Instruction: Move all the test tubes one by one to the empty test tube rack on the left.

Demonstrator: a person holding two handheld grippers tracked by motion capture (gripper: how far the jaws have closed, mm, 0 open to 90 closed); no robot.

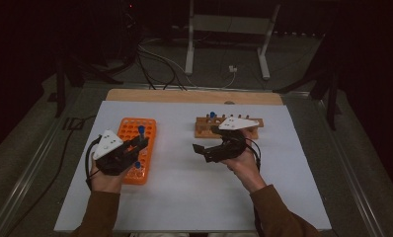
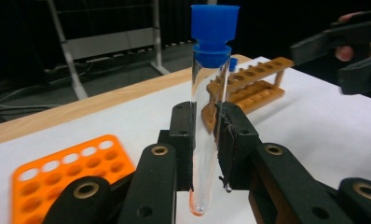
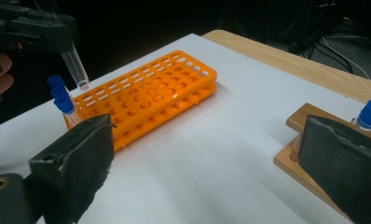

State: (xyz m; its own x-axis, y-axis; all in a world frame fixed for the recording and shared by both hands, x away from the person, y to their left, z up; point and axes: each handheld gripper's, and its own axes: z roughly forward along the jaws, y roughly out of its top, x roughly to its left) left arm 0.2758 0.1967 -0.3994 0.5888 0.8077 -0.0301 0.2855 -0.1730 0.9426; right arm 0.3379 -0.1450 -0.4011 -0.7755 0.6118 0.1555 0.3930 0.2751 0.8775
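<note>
**Blue-capped tube held above the orange rack**

We see the left claw (image 2: pixel 204 140) clenched on a clear test tube (image 2: pixel 205 140) with a blue cap, its two black pads pressing the glass from either side about midway down. The tube stands upright between the pads, the cap well above them and the rounded bottom below, with a faint orange tint at its tip. In the high view the left claw (image 1: pixel 137 143) hangs over the orange rack (image 1: pixel 128 129), which lies on the left part of the white worktop (image 1: pixel 184 197). From the right gripper view we see the tube's lower end (image 3: pixel 77 70) held clear above the rack (image 3: pixel 146 98), not seated in any hole; one more blue-capped tube (image 3: pixel 65 109) stands at the rack's near corner.

The right claw (image 1: pixel 205 147) is released, its jaws spread wide with nothing between them. In its own view the two black pads stand far apart at the bottom corners of the frame, bare worktop between them. We see it hovering just in front of the wooden rack (image 1: pixel 203 132), which sits on the right part of the worktop and carries a blue-capped tube (image 1: pixel 212 115) near its left end. The two racks lie well apart. A strip of bare wood (image 1: pixel 184 95) edges the far side of the worktop.
</note>
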